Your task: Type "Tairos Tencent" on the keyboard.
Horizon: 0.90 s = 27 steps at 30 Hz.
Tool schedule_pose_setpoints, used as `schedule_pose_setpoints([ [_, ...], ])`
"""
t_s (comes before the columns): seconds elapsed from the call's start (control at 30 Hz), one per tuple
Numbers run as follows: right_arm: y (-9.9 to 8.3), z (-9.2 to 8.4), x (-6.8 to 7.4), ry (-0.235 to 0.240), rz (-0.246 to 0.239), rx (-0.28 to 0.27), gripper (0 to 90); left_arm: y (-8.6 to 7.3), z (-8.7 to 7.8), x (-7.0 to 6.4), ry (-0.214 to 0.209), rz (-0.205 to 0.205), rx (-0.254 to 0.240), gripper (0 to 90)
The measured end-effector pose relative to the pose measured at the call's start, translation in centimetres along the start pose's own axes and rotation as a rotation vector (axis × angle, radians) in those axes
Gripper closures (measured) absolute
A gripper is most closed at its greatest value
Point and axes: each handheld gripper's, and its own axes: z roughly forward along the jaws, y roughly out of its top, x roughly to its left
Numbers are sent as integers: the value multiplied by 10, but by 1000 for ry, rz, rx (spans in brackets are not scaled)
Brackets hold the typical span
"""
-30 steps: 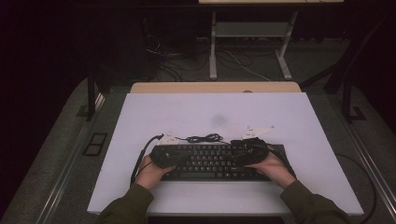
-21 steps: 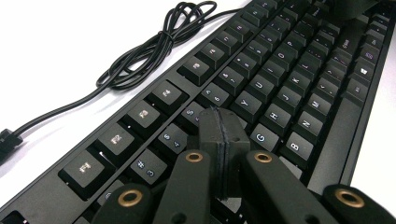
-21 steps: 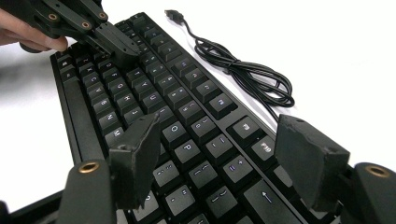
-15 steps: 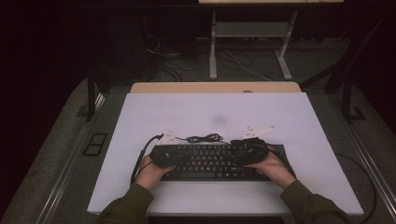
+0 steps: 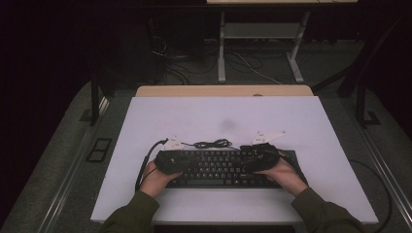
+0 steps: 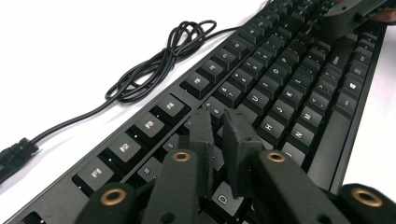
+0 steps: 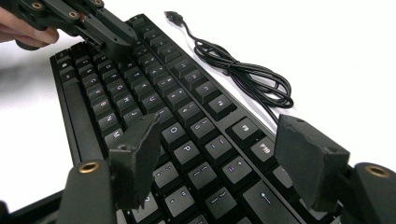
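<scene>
A black keyboard [image 5: 218, 170] lies near the front of the white table, its cable [image 5: 211, 143] coiled just behind it. My left gripper [image 5: 166, 162] rests over the keyboard's left end. In the left gripper view the gripper [image 6: 217, 116] hovers above the keys [image 6: 280, 93]. Its jaws have just been opening and stand a narrow slit apart with nothing between them. My right gripper [image 5: 260, 158] sits over the right end. In the right gripper view it [image 7: 219, 123] is wide open above the keys [image 7: 140, 93], holding nothing. The left gripper [image 7: 107, 32] shows at the far end there.
Two white paper tags [image 5: 172, 142] [image 5: 269, 136] lie behind the keyboard. The cable's plug [image 7: 170, 15] rests on the white tabletop [image 5: 218, 116]. A wooden strip [image 5: 223, 91] borders the far edge, with a desk frame and floor cables beyond.
</scene>
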Motion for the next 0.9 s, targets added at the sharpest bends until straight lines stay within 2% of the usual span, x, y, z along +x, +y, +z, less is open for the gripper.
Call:
schedule_pose_setpoints([
  [0.3,0,0,0,0,-2,1,314,-1,-2,0,5,1,-23,632],
  [0.67,1,1,0,1,-2,-2,326,-2,1,-3,20,-14,-20,281],
  [0.9,3,2,0,7,-7,-10,376,-3,0,-5,22,-20,-21,136],
])
